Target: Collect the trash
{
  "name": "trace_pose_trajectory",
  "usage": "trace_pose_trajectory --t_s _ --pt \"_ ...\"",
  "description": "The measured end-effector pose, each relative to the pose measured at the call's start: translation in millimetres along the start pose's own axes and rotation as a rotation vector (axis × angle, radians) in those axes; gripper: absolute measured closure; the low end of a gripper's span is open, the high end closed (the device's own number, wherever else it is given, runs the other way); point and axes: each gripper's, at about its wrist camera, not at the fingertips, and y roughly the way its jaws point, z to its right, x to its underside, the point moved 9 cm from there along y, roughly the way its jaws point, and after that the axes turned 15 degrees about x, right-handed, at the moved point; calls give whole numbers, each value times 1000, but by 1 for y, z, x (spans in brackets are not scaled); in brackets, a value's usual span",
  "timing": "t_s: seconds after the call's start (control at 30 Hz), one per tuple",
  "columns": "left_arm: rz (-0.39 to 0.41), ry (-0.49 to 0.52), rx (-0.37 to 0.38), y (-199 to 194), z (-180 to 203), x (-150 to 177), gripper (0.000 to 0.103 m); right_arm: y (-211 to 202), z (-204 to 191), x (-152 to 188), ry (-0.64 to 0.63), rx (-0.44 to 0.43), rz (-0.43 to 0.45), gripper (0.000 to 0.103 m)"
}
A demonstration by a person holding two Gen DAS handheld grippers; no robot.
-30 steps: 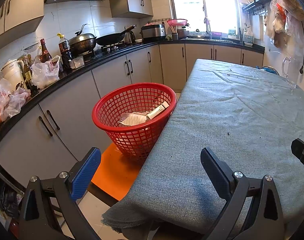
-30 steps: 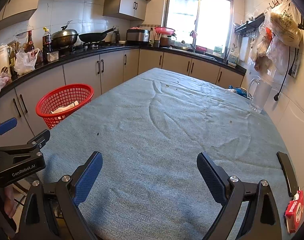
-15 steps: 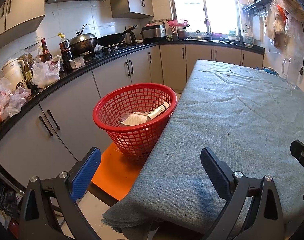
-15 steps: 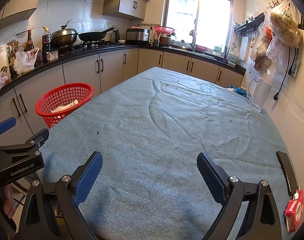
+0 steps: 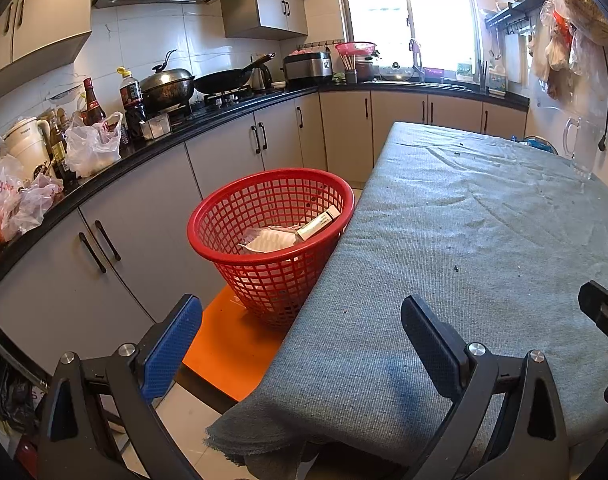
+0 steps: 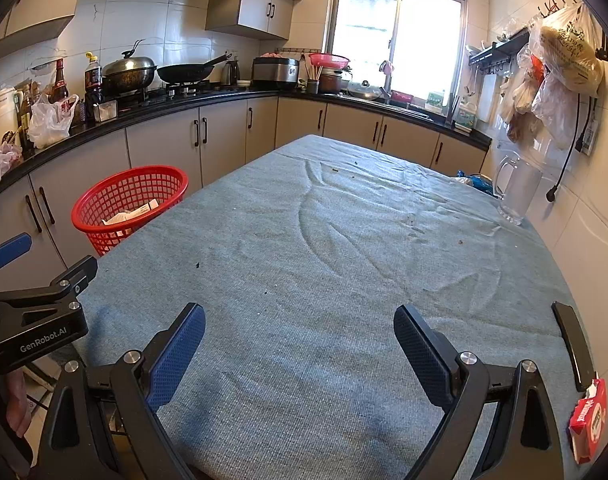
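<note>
Here, left gripper [image 5: 302,330] hovers at table's near left corner, fingers spread wide, empty. Right gripper [image 6: 300,334] over grey tablecloth [image 6: 343,248], fingers likewise apart, empty. Red mesh basket [image 5: 270,216] on orange stool [image 5: 232,356] beside table's left edge, holding paper wrapper [image 5: 270,242] and small box [image 5: 317,222]. Red carton [image 6: 589,420] near cloth's right edge.

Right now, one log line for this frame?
left gripper: open, empty | right gripper: open, empty | basket: holds trash, beside table | red pack: on table, near right edge
</note>
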Motion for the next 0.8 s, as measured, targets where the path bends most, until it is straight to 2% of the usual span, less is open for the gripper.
trace_pose_trajectory --t_s 0.8 --pt "12 12 1 -8 9 -2 4 -7 2 2 6 4 8 6"
